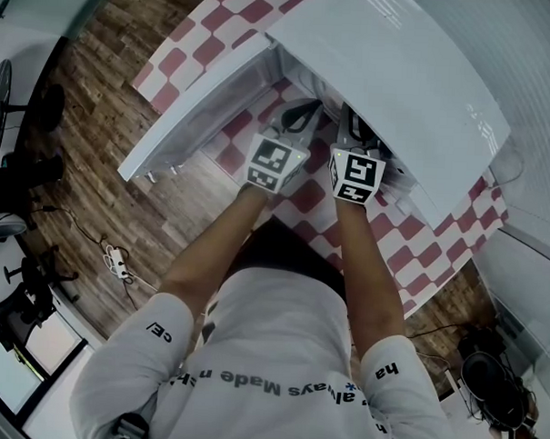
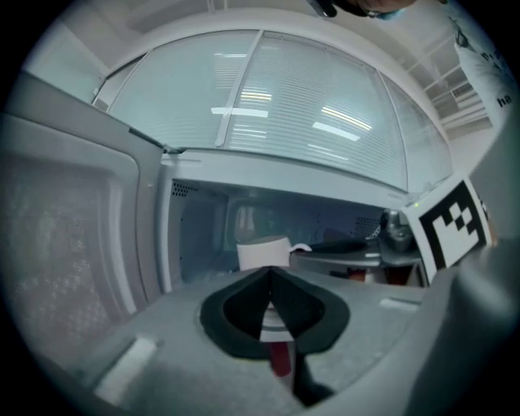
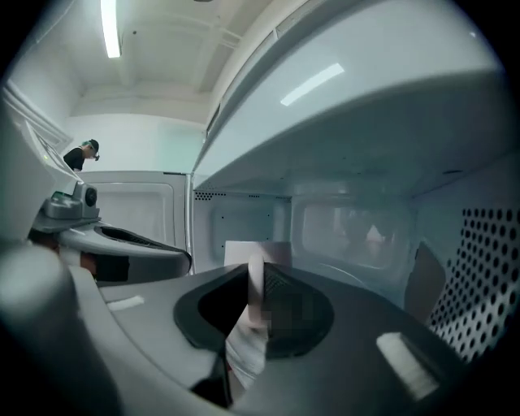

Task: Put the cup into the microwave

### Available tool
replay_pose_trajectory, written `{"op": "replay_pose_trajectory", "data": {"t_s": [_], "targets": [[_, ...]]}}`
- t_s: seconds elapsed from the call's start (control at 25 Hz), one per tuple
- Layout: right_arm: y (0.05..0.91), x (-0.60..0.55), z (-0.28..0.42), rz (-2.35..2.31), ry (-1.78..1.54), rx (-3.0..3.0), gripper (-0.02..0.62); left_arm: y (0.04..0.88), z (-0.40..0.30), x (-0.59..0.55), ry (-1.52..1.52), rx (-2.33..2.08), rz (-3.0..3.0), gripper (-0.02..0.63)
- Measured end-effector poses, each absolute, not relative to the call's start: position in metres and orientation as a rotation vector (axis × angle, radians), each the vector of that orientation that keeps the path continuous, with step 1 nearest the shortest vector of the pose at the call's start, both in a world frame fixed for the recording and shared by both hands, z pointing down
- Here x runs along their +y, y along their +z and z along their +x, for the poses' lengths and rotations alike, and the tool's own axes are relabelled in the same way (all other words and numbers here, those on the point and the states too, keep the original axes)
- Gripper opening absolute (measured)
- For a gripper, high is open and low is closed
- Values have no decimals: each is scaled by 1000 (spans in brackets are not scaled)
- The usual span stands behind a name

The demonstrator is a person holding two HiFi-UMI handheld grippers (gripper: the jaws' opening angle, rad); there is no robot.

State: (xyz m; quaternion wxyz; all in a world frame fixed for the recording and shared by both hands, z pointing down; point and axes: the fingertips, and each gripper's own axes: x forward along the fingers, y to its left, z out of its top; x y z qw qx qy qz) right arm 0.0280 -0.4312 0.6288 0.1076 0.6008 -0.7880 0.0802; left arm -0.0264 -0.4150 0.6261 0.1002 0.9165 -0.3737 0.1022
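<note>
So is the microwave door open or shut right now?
Open. The door stands swung out to the left, and the left gripper view looks past it straight into the microwave, where the cup shows.

Glossy microwave, wood-grain floor

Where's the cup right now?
The cup is inside the open microwave, held by its handle in the right gripper's jaws, at the middle of the right gripper view.
</note>
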Motion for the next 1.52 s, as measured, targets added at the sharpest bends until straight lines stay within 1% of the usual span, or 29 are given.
{"op": "replay_pose_trajectory", "data": {"t_s": [0.44,0.72,0.8,0.96,1.2,1.52], "targets": [[649,-443,26,1730,255,-2285,38,638,-31,-423,336,-1091,2700,5],[658,-440,30,1738,345,-2271,54,642,-34,-417,356,-1084,2696,5],[656,-437,31,1740,373,-2273,75,636,-35,-415,344,-1091,2691,5],[647,-424,29,1746,429,-2281,84,622,-37,-408,329,-1090,2691,5],[637,-390,33,1733,479,-2274,80,608,-40,-388,317,-1103,2686,5],[587,-346,26,1590,377,-2341,63,558,-48,-353,293,-1107,2715,5]]}}
